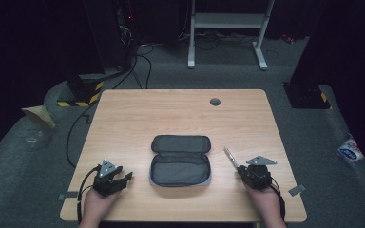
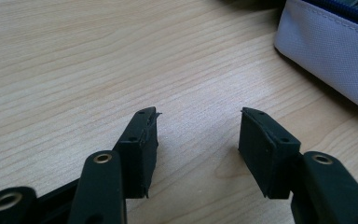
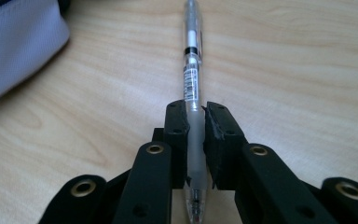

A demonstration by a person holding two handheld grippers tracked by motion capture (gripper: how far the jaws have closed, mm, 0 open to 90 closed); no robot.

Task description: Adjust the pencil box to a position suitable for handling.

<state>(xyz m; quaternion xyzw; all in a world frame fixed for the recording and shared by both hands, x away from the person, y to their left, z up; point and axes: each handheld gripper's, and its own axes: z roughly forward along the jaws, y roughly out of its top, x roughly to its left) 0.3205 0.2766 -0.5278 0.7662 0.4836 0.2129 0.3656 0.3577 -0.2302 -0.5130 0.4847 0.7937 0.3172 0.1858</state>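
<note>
Clear plastic, with a frosted grip and a barcode label, makes up the slim pen [image 3: 192, 88] that is clamped between the closed fingers [image 3: 176, 135] of the right gripper [image 1: 247, 172], just right of the open dark grey fabric zip pouch [image 1: 180, 161]. Its barrel is seen pointing away over the pale wooden tabletop [image 1: 180, 114]. Nothing is held by the left gripper [image 2: 198, 135], whose fingers are kept apart above bare wood left of the pouch.
</note>
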